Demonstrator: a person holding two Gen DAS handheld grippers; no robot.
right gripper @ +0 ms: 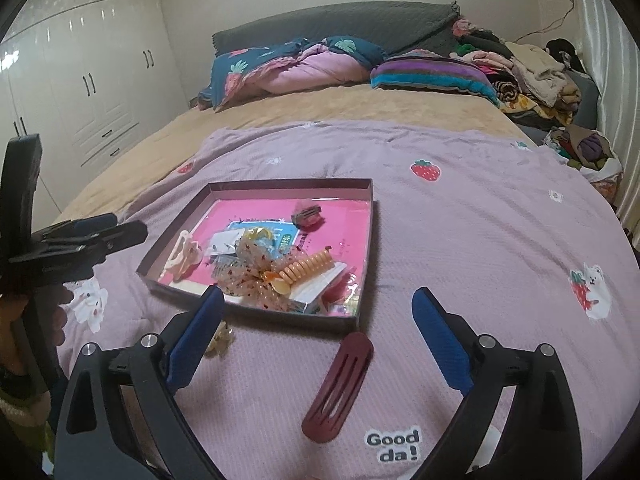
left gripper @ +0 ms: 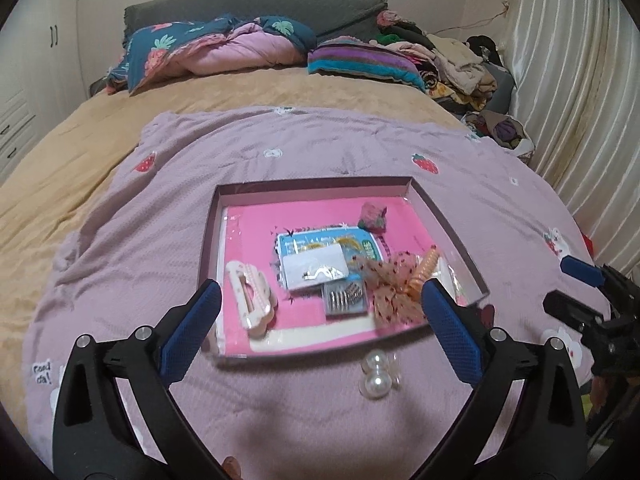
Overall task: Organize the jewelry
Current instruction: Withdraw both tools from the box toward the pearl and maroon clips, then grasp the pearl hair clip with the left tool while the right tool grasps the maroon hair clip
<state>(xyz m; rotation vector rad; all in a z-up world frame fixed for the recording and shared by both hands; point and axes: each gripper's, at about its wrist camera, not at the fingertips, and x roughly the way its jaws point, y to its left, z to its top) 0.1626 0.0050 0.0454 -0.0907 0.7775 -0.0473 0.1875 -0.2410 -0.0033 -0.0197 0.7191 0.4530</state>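
A shallow box (left gripper: 448, 232) (right gripper: 362, 248) with a pink lining sits on the purple blanket. It holds a white claw clip (left gripper: 252, 300), a card packet (left gripper: 316, 268), a dotted bow (left gripper: 392, 300) (right gripper: 248, 276) and an orange coil tie (right gripper: 302, 266). Pearl pieces (left gripper: 376, 374) lie in front of the box between my open left gripper's fingers; the left gripper (left gripper: 320, 296) is empty. A dark red hair clip (right gripper: 340, 384) lies on the blanket between the fingers of my open, empty right gripper (right gripper: 316, 304). The pearl pieces are half hidden behind my right gripper's left finger (right gripper: 192, 340).
The purple blanket (left gripper: 280, 148) covers a tan bed. Pillows and a quilt (left gripper: 216, 52) lie at the headboard, piled clothes (left gripper: 452, 64) at the far right. A curtain (left gripper: 568, 80) hangs right; wardrobes (right gripper: 80, 80) stand left. The other gripper shows at the right edge (left gripper: 592, 304).
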